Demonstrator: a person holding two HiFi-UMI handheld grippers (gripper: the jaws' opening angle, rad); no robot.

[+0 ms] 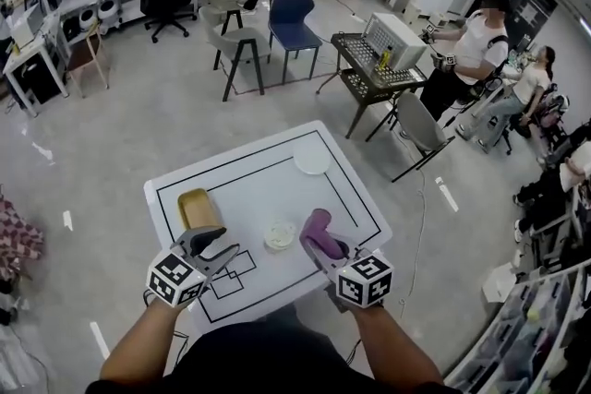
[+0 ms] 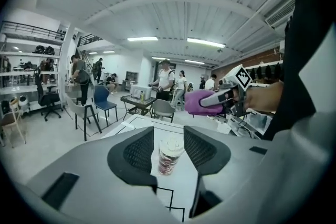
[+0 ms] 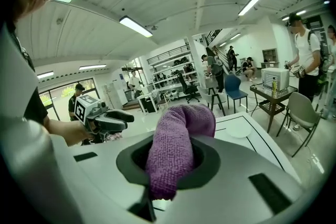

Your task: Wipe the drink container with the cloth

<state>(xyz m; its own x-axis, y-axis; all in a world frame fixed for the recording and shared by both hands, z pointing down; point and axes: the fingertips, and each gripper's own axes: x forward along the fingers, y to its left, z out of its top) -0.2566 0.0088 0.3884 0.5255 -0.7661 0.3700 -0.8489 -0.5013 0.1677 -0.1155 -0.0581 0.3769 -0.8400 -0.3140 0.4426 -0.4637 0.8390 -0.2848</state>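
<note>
From the head view, we have both claws low over the near edge of the white surface point(image 1: 259, 185). The left claw point(image 1: 224, 247) stands partly open and empty. The right claw point(image 1: 323, 243) is clamped on the purple cloth point(image 1: 316, 226), which sticks out past its tips. The drink container point(image 1: 280, 235) stands upright on the surface between the two, near both and touched by neither. A yellow oblong thing point(image 1: 196, 208) lies just beyond the left claw, and a white round plate point(image 1: 312, 161) sits well apart near the far edge. In the left gripper view, the container shows framed in the gap of the parted jaws but farther on, with nothing against the pads. In the right gripper view, the jaws pinch a folded wad of cloth. We judge this to be the approach, with no wiping begun. Next the left claw should close gently round the container to steady it, since it looks light and tippable, while the cloth comes to its side. Nothing blocks either path; the chairs point(image 1: 242, 46) and people point(image 1: 471, 51) stand well clear.
</note>
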